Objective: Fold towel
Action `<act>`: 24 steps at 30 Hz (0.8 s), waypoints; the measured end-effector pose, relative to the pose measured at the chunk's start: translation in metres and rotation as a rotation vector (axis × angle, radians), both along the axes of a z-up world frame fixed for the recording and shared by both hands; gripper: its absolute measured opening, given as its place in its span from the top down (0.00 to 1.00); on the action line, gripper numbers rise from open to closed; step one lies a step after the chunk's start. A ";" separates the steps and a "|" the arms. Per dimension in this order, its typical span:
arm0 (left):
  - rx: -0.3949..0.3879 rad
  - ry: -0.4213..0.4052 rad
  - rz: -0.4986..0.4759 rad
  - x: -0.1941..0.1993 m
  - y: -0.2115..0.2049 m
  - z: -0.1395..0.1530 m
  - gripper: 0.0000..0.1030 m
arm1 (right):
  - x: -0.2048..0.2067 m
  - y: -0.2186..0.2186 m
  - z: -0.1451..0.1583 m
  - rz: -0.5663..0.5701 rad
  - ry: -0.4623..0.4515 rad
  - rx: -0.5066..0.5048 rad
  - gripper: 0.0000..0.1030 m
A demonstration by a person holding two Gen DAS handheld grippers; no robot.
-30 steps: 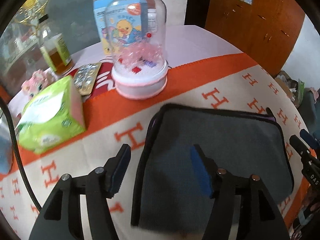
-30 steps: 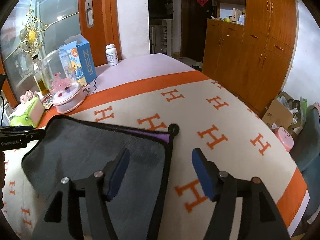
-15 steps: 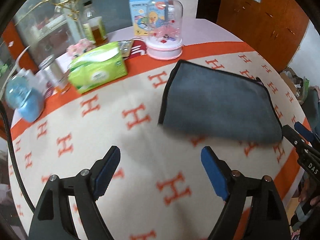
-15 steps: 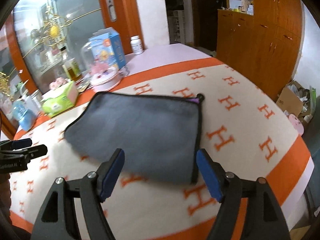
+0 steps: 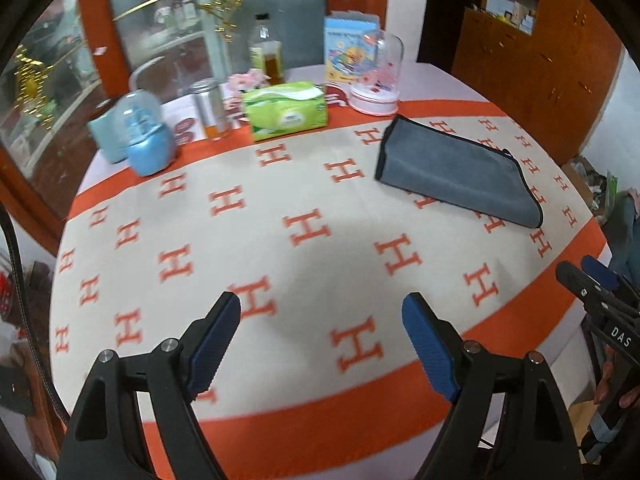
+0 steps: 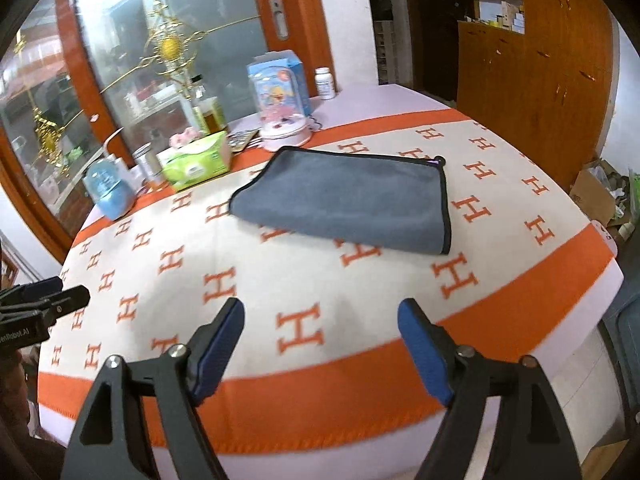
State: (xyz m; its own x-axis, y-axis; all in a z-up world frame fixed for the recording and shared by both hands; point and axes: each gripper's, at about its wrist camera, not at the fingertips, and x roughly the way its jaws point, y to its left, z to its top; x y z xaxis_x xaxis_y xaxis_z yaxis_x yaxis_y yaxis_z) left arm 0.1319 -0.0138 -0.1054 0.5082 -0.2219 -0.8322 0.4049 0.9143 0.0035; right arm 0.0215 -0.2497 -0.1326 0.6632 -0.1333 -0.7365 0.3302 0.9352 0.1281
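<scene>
Left wrist view: your left gripper (image 5: 321, 308) is spread wide, holding nothing; the folded grey towel (image 5: 456, 174) lies well ahead, right of its jaws. A green tissue box (image 5: 286, 111) shows tissue on top.

Right wrist view: your right gripper (image 6: 321, 312) gapes empty; towel (image 6: 348, 196) ahead between its jaws

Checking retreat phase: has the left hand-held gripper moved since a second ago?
Yes. The left hand-held gripper has pulled back from the towel, which it straddled before; now apart, near the table's front edge.
</scene>
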 end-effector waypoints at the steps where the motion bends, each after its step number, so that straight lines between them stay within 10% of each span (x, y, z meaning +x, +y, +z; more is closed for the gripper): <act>1: -0.003 -0.005 0.010 -0.005 0.007 0.003 0.20 | -0.005 0.006 0.003 0.009 -0.003 -0.003 0.20; 24: -0.059 -0.109 0.240 -0.098 0.062 0.092 0.15 | -0.041 0.040 0.086 0.247 -0.032 -0.013 0.05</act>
